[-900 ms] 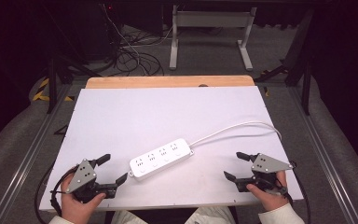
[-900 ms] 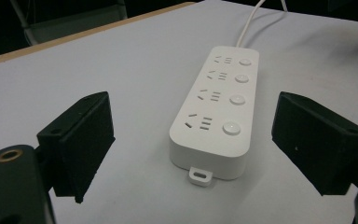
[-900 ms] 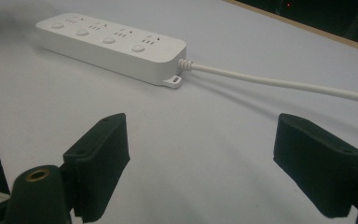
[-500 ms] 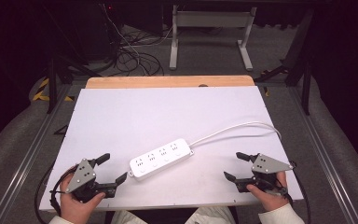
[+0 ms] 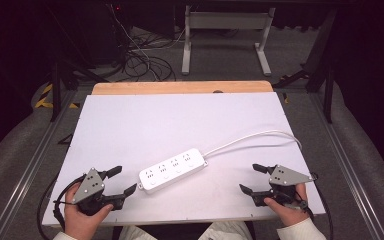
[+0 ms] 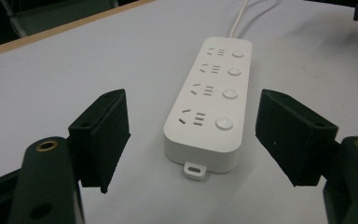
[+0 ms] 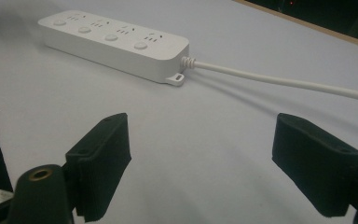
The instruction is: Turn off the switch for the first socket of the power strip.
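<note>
A white power strip [image 5: 171, 169] with several sockets and round buttons lies slantwise on the white table, its white cable [image 5: 260, 137] curving off to the right edge. My left gripper [image 5: 121, 181] rests at the table's front left, open, pointing at the strip's near end [image 6: 205, 116] a short way off; nothing sits between its pads. At the front right my right gripper [image 5: 252, 178] stands open too, empty, aimed toward the strip's cable end [image 7: 116, 42] from a distance.
The white table top [image 5: 180, 120] has a wooden strip [image 5: 180, 88] along its far edge. Beyond it stand a metal stand's legs [image 5: 225, 45] and loose cables [image 5: 140, 60] on the dark floor.
</note>
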### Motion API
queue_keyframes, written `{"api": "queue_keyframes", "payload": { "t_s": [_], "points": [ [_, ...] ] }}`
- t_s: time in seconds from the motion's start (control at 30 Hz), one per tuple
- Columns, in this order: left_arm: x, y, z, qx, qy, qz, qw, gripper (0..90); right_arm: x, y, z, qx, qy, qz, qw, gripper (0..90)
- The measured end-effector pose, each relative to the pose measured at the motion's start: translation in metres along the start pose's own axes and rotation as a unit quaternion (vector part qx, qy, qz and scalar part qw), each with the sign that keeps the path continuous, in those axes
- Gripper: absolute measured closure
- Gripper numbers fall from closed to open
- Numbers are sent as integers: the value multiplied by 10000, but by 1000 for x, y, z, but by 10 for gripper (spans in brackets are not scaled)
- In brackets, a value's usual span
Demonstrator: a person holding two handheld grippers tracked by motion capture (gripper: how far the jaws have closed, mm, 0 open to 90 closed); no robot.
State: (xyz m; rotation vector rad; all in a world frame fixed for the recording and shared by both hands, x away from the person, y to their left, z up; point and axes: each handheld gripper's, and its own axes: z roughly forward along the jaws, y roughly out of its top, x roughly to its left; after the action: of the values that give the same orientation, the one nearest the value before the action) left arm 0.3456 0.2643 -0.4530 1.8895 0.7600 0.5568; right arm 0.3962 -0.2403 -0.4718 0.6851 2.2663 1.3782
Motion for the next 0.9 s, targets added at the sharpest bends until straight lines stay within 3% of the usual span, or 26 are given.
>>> {"api": "queue_keyframes", "payload": {
  "t_s": [0.5, 0.9],
  "points": [
    [-4, 26, 15, 137, -284, -42, 9995, 289, 1, 0, 2, 26, 33, 13, 10000, 204],
    [-14, 49, 38, 146, -468, 139, 9987, 291, 1, -1, 2, 26, 52, 13, 10000, 205]
  ]
}}
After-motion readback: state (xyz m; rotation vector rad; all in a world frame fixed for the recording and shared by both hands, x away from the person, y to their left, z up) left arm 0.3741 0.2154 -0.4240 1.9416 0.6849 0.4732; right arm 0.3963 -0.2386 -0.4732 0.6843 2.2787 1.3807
